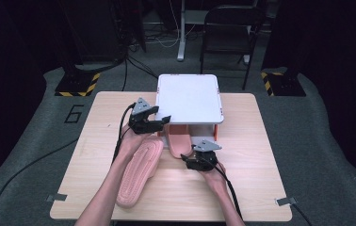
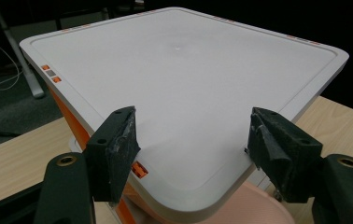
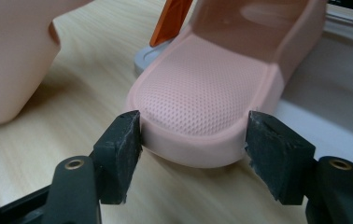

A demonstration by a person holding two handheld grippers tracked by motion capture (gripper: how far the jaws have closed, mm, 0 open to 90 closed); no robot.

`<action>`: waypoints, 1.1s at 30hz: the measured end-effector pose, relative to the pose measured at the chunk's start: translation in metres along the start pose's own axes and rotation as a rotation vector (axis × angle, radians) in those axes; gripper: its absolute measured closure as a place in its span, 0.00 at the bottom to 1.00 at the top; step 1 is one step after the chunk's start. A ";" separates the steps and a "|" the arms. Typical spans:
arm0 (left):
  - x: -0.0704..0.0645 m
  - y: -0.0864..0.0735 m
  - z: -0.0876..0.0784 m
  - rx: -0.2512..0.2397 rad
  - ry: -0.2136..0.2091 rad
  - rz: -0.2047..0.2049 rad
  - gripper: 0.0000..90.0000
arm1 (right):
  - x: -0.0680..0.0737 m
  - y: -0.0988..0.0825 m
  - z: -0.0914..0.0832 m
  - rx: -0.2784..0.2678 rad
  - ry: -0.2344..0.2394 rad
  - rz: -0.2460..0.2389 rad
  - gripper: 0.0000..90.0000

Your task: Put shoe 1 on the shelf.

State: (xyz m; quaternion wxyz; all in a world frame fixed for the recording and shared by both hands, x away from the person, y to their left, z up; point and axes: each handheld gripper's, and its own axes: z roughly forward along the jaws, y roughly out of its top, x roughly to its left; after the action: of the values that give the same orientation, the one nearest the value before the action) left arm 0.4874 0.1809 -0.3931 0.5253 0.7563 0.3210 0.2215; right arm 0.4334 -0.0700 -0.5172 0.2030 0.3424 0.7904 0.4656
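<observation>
Right gripper [image 3: 193, 135] at the heel of a pink rubber slipper [image 3: 207, 102] under a white-topped rack [image 1: 189, 98].

The slipper lies on the light wooden table [image 1: 242, 183], toe end under the rack's orange-framed square top; the right jaws stand spread either side of its heel, seemingly just touching. Left gripper [image 2: 191, 133] hovers over the rack's near corner, jaws spread and holding nothing. A second pink slipper [image 1: 141, 170] lies beside the left forearm.

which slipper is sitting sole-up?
The left pink slipper, lying free on the table by the left forearm: its ridged sole faces up. The other slipper lies footbed-up, toe under the white-topped rack, its heel between the right gripper jaws.
</observation>
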 end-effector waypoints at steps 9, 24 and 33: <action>0.000 0.000 0.000 0.001 0.001 0.000 0.36 | 0.000 0.016 0.026 0.022 -0.040 0.002 0.40; 0.000 -0.001 0.000 -0.003 -0.005 0.001 0.36 | 0.002 0.024 0.045 0.031 -0.072 -0.012 0.40; -0.002 -0.001 -0.013 -0.026 0.002 -0.012 0.26 | -0.004 0.018 0.003 -0.060 -0.127 0.019 0.27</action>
State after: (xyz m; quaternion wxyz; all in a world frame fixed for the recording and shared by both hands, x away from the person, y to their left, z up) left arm 0.4773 0.1885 -0.3895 0.5360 0.7473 0.3233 0.2232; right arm 0.4448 -0.0652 -0.5026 0.2583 0.3725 0.7583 0.4685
